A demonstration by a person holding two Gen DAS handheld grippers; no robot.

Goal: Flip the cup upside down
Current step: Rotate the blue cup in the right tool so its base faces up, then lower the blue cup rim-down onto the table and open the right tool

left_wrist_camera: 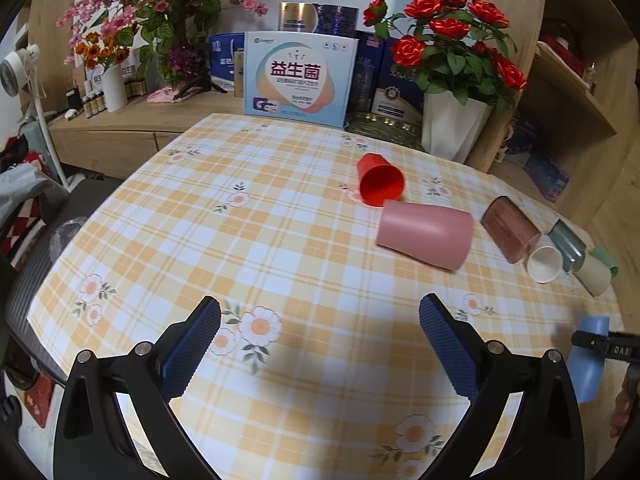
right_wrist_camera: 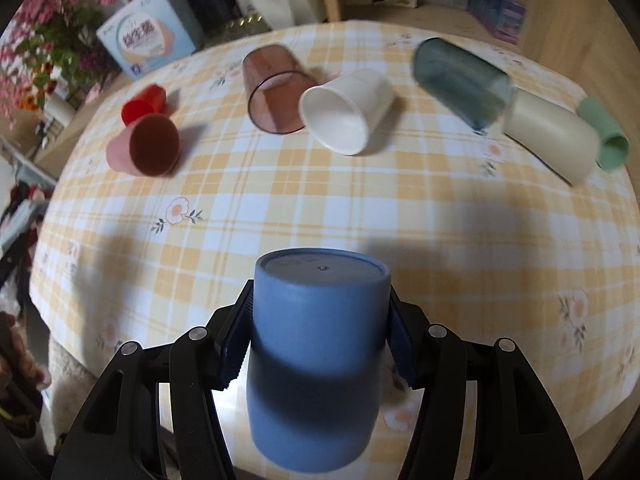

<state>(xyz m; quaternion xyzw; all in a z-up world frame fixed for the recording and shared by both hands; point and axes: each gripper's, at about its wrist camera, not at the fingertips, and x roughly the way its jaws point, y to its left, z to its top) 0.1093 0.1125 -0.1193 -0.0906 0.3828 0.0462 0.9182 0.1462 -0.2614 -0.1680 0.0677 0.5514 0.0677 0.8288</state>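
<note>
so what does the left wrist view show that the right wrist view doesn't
Only the left wrist view shows the open left tongs holding nothing, the red roses in their white pot and the white vase on the sideboard.

Only the right wrist view shows the blue cup's flat base facing up, the inside of the white cup and the right tongs shut on the blue cup.

Both show the checked tablecloth, the red cup, the pink cup and the blue cup.

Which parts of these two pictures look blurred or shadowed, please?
Right wrist view: the teal cup is motion-smeared, and shadow covers the lower half of the blue cup. Left wrist view: mostly sharp, though the pink cup has soft edges.
</note>
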